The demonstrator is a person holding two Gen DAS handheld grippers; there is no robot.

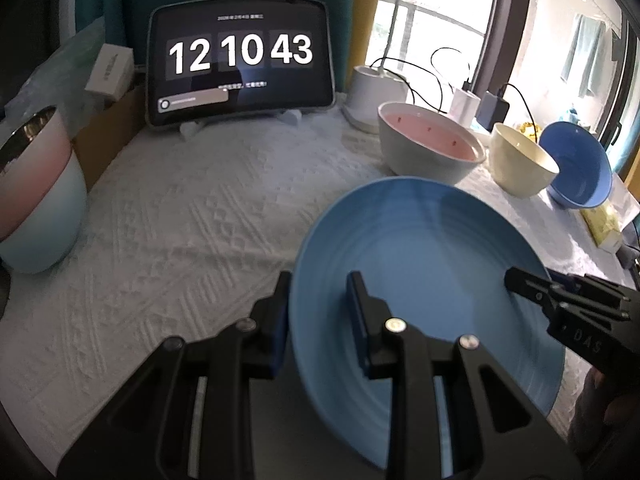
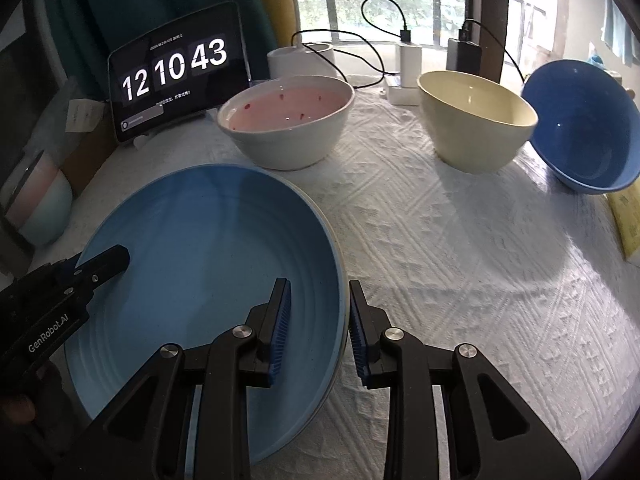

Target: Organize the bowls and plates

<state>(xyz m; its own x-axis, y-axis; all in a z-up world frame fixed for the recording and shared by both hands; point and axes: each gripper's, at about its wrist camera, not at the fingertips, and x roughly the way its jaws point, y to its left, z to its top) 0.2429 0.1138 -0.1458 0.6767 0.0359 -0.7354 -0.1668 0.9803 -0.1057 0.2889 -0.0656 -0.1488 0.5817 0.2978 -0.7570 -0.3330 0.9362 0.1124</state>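
I have one round, glossy light-blue plate (image 1: 436,280) with concentric ridges, gripped from both sides over the desk (image 1: 200,220), which wears a white cloth embossed with diamond and zigzag patterns. My left hand-held gripper (image 1: 320,320) straddles the plate's left rim, its ribbed blue pads narrowed onto the edge, one finger outside and one inside. My right hand-held gripper (image 2: 318,324) does the same on the right rim, jaws nearly closed on the plate's edge. In the right wrist view a paler rim shows just under the blue one; I cannot tell whether that is a second plate.

Behind the plate stand three smooth bowls in a row: a white bowl with a pink, speckled interior (image 2: 286,122), a cream bowl (image 2: 476,120), and a deep-blue bowl (image 2: 584,128) tilted against something at the desk's edge. All three look empty. At the far left sits a rounded pink-to-pale-blue cup (image 1: 38,196) with a shiny metallic lining. A tablet (image 1: 240,64) propped at the back displays a clock.
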